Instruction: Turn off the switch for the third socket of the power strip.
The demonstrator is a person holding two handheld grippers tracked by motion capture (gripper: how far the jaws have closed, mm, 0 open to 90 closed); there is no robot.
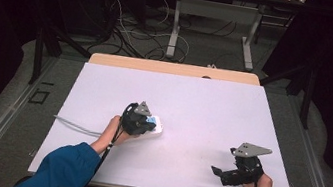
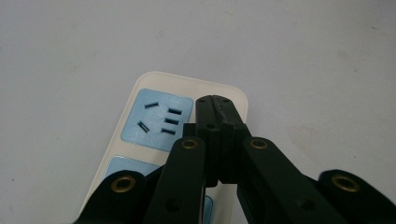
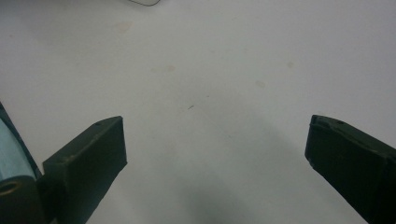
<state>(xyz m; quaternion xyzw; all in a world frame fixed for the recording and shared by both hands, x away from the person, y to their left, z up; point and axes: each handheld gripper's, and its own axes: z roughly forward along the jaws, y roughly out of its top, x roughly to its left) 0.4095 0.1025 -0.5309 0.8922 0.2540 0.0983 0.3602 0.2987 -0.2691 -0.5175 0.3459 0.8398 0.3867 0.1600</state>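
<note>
A white power strip [image 2: 233, 93] with pale blue socket faces [image 2: 156, 116] lies flat on the white table top [image 1: 203, 104], left of centre. My left gripper [image 2: 215, 103] is shut, its two black jaws pressed together with nothing between them. Its tips sit over the strip's right half beside a socket face; I cannot tell whether they touch it. From above, the left gripper [image 1: 149, 125] covers most of the power strip [image 1: 158, 124]. My right gripper [image 1: 223, 164] rests near the front right of the table, open. Its jaws stand wide apart over bare table [image 3: 215, 140].
The strip's white cable [image 1: 73, 124] trails left toward the table's left edge. A wooden table rim [image 1: 173, 68] shows at the back. Beyond it are floor cables [image 1: 133, 32] and another table's legs [image 1: 174, 29]. Blue sleeves [image 1: 66, 169] enter from the bottom.
</note>
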